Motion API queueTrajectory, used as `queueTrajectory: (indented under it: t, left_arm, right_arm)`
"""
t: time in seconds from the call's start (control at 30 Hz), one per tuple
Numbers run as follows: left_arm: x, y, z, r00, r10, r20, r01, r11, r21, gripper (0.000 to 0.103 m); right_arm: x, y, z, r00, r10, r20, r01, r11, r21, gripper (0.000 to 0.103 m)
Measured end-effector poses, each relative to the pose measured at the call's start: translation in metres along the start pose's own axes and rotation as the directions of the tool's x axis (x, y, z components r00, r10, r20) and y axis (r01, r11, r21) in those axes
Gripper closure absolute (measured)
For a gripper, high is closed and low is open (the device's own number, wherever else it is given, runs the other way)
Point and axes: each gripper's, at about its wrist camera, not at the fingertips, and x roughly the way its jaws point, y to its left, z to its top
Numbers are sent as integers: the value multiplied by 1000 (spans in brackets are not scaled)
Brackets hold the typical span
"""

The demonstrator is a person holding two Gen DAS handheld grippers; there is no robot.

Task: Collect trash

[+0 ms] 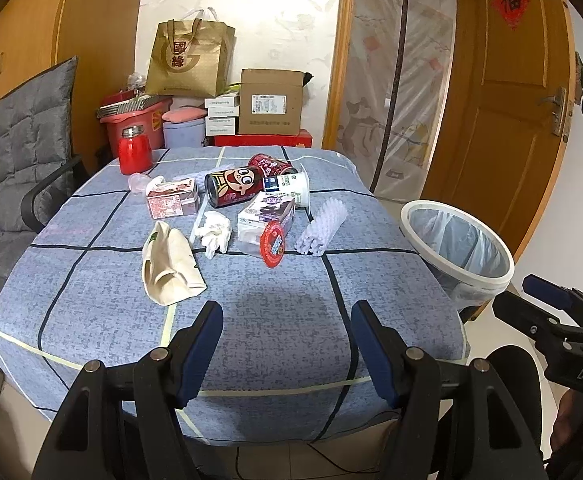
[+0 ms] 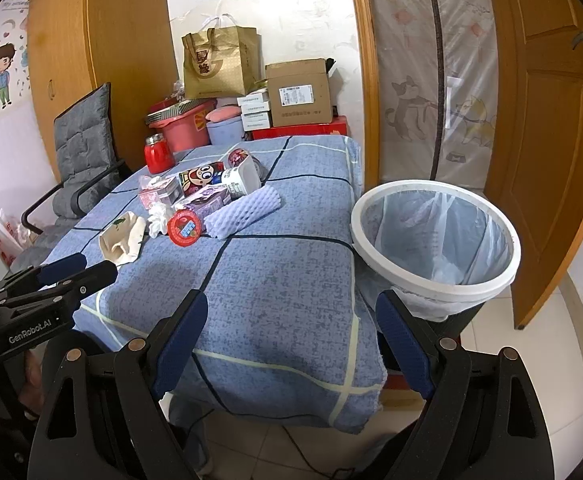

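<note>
Your left gripper (image 1: 287,344) sits nearest the lens, its blue-padded fingers spread wide with nothing between them, hovering over the bare near end of the blue checked tablecloth (image 1: 291,320). Your right gripper (image 2: 291,344) is likewise spread and holds nothing; it hangs off the table's near right corner, with its right finger just below the bin.

Ahead of you the trash lies clustered toward the middle of the table. Closest to your left gripper is a crumpled cream paper bag (image 1: 171,264). Just beyond it sits a wadded white tissue (image 1: 213,234), and beside that a purple-and-white carton (image 1: 265,214) with a round red foil lid (image 1: 272,244) leaning against its near end. To the right of the carton lies a white foam net sleeve (image 1: 321,226). Behind these you have a pink carton (image 1: 171,200) on the left, a red can with a cartoon face (image 1: 233,187) lying on its side, a second red can (image 1: 271,165) farther back, and a white cup (image 1: 291,188) tipped over, touching the cartoon can.

Your white bin (image 2: 435,240), lined with a clear bag, stands just off the table's right edge, apart from the pile.

At the far left corner a red jar with a metal cap (image 1: 133,150) stands upright. A grey padded chair (image 1: 31,140) sits to the table's left, and a gold paper bag (image 1: 189,58) and a cardboard box (image 1: 269,102) are stacked against the far wall
</note>
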Motion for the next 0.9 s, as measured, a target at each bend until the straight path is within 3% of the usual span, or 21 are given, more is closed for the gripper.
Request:
queueTrajectory:
  t: [0.9]
  left_arm:
    - [1, 1, -2, 1000, -7, -1, 7, 1000, -4, 37]
  right_arm:
    - [1, -1, 0, 1000, -3, 1, 3, 1000, 1, 16]
